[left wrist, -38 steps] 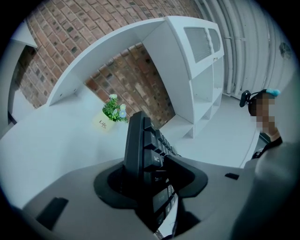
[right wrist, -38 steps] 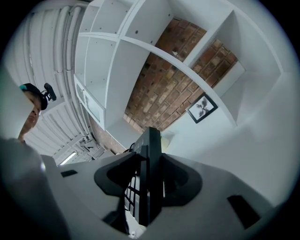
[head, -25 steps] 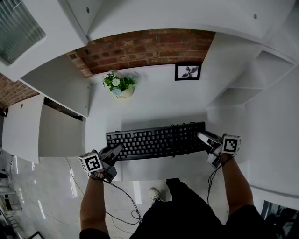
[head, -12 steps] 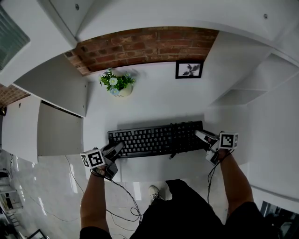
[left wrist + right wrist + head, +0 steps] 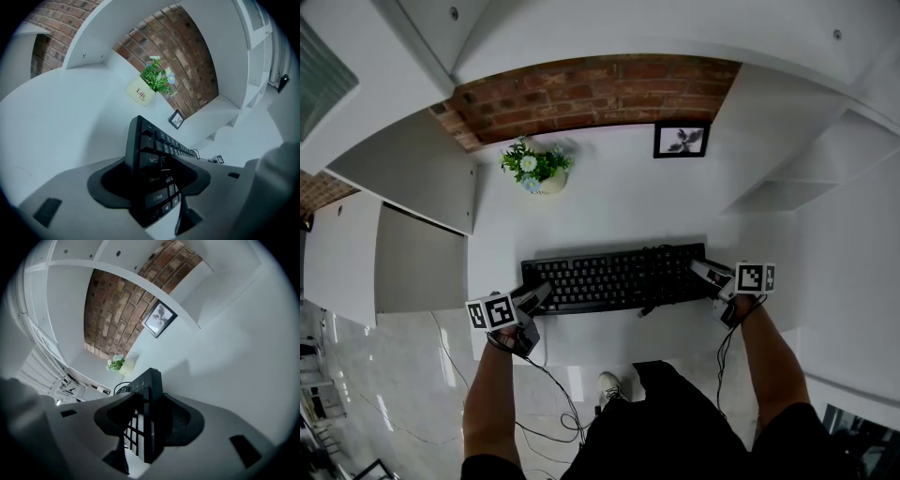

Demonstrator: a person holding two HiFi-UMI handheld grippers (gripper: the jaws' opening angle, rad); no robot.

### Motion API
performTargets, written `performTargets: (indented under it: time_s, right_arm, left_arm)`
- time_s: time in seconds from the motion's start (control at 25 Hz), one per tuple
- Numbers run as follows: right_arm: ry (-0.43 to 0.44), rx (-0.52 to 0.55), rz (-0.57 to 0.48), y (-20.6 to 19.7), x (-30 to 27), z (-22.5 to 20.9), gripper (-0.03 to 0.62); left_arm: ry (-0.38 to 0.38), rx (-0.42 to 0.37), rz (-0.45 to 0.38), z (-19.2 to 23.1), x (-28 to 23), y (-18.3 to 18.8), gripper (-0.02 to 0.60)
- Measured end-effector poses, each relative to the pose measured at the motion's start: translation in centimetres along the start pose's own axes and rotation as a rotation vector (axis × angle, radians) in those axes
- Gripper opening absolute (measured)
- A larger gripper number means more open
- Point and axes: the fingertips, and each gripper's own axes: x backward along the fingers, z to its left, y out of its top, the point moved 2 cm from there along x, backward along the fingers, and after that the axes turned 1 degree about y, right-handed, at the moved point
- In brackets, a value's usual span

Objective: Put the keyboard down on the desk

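Observation:
A black keyboard (image 5: pixel 617 277) lies lengthwise above the white desk (image 5: pixel 619 220), close to its front edge; whether it touches the desktop I cannot tell. My left gripper (image 5: pixel 533 302) is shut on the keyboard's left end, where the Tab and Shift keys (image 5: pixel 151 180) sit between the jaws. At the other end my right gripper (image 5: pixel 705 275) is shut on the keyboard's edge (image 5: pixel 152 413). A thin black cable (image 5: pixel 649 310) hangs from the keyboard's front.
A potted plant (image 5: pixel 534 169) in a white pot and a small framed picture (image 5: pixel 680 140) stand at the back of the desk by the brick wall (image 5: pixel 591 89). White shelving (image 5: pixel 825 159) rises on the right, a cabinet (image 5: pixel 384 253) on the left.
Both grippers have carried the keyboard a little forward and down toward the desktop; the gripper views now look lower, at the desk, plant and picture.

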Motion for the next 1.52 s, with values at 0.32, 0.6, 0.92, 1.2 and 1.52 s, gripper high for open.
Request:
performTargets:
  time_s: [0.32,0.6,0.92,1.2,1.52]
  right_arm:
    - [-0.11,0.062,0.004,0.4,0.0,-0.6,0.192]
    - [-0.254,0.184,0.011,0.2,0.0,-1.4,0.198]
    - [-0.319,0.244,-0.007,0.3,0.1,-0.9,0.202]
    - [-0.396,0.376,-0.027,0.4,0.6,-0.5,0.213]
    - [-0.419,0.489,-0.103,0.4,2.6,2.1,0.204]
  left_arm:
    - [0.061,-0.008,0.0,-0.1,-0.2,0.0,0.284]
    - [0.145,-0.057,0.006,-0.1,-0.4,-0.1,0.293]
    - [0.302,-0.151,0.013,0.3,-0.1,-0.4,0.313]
    - [0.418,-0.363,-0.01,-0.6,0.4,0.6,0.316]
    - [0.428,-0.452,-0.078,-2.5,2.5,0.9,0.314]
